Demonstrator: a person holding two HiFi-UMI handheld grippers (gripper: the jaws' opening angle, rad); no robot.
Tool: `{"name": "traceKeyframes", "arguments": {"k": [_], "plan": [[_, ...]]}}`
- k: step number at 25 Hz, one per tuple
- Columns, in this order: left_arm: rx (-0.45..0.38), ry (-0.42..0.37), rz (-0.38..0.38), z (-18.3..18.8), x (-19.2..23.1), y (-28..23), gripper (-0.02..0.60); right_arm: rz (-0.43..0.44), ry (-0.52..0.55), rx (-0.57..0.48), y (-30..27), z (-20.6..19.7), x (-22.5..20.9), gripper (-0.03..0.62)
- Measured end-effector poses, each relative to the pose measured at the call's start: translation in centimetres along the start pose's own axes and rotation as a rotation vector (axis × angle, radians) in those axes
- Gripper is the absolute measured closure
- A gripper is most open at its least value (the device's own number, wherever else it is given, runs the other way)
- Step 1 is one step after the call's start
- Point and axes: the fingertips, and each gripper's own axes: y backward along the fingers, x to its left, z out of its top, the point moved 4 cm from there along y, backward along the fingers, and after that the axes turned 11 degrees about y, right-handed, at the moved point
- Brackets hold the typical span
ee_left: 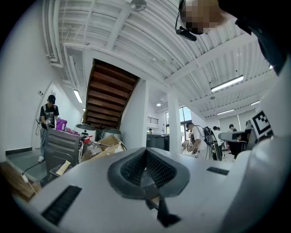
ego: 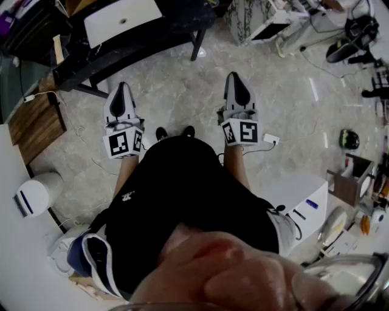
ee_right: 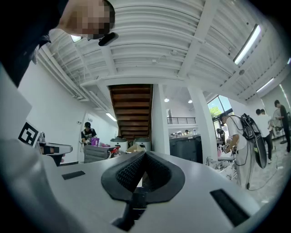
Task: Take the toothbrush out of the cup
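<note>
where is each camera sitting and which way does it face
head view: head-mounted, facing steeply down at the marbled floor; shows left hand-held gripper, right hand-held gripper, forearms, black clothes.
left gripper view: on the left hand-held gripper, facing roughly level along its shut jaws toward a wooden staircase; the person's head shows above.
right gripper view: on the right hand-held gripper, likewise, jaws shut; head above too.
shared: both gripper views see the staircase and ceiling.
</note>
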Motion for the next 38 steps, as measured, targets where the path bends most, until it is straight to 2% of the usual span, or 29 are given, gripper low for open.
{"name": "traceKeyframes", "arguments": {"k": [27, 30, 32, 38], "plan": [[-0.013, -0.026, -0.008, 0.38, -0.21, 0.0, 0.574, 0.014, 0.015, -0.024, -0.61, 0.47, 0.42, 0.563], [-0.013, -0.028, -0.011, 0.39, -0.23, -0.07, 0.555, 0.024, 0.005, -0.024, -0.67, 0.4, 0.48, 0.488], [-0.013, -0.028, -0.007, 0.38, -0.17, -0.07, 0.502, 0.028, 0.007, -0.02, -0.74, 0.33, 0.53, 0.453], [-0.012, -0.035, 0.002, 0.4, -0.14, -0.2, 0.398, 0.039, 0.006, -0.007, -0.91, 0.16, 0.6, 0.361]]}}
